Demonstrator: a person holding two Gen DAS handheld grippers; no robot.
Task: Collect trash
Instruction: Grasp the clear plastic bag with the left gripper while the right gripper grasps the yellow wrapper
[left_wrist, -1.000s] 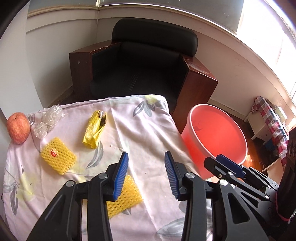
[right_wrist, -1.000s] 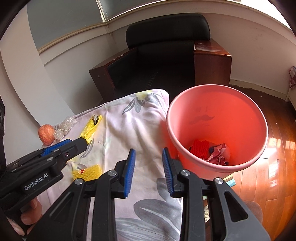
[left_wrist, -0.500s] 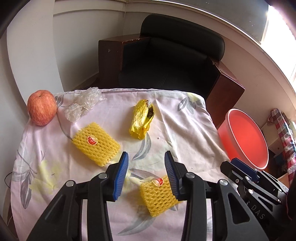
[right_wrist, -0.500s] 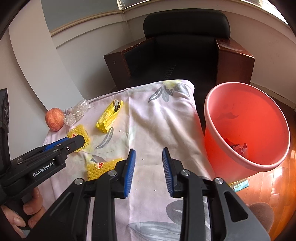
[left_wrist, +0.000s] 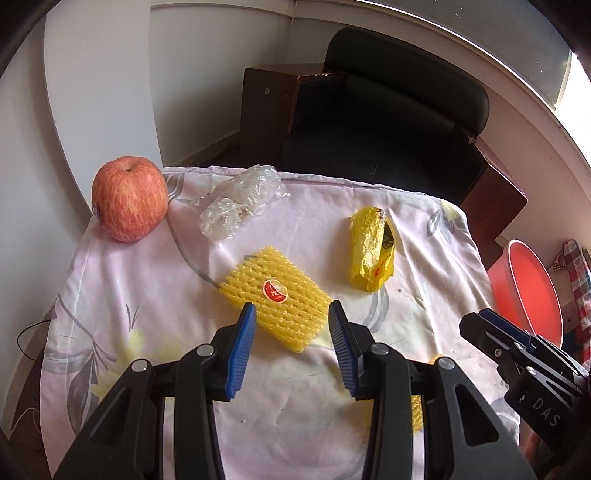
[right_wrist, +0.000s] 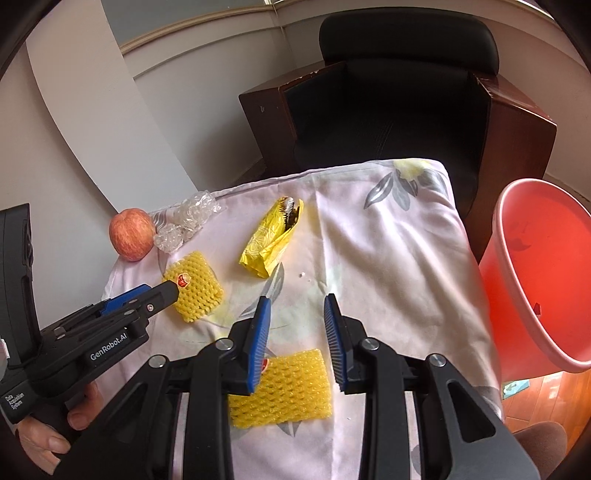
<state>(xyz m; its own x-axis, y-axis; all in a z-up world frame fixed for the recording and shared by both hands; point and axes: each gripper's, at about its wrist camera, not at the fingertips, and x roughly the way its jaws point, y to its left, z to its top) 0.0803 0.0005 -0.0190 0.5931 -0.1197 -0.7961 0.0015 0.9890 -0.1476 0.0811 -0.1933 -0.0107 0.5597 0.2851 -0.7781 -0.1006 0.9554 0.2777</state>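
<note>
Both grippers over the cloth-covered counter (left_wrist: 110, 295), each lined up on a yellow foam fruit net. Left gripper (left_wrist: 291, 314) released, fingers (left_wrist: 242, 339) parted and empty, the far net (left_wrist: 275, 297) just ahead of the tips. Right gripper (right_wrist: 297, 306) also spread and holding nothing; the near net (right_wrist: 288, 384) lay under and between its fingers (right_wrist: 258, 343), no contact seen.

Still on the counter: yellow wrapper (left_wrist: 371, 251), crumpled clear plastic (left_wrist: 236, 206). Apple (left_wrist: 129, 197) at the far corner, probably not trash. Red bucket (right_wrist: 535, 273) stood off the counter's right edge.

Judgement: lower each gripper so the fingers straddle a net's short side, then squeeze gently; foam compresses, cloth may snag
</note>
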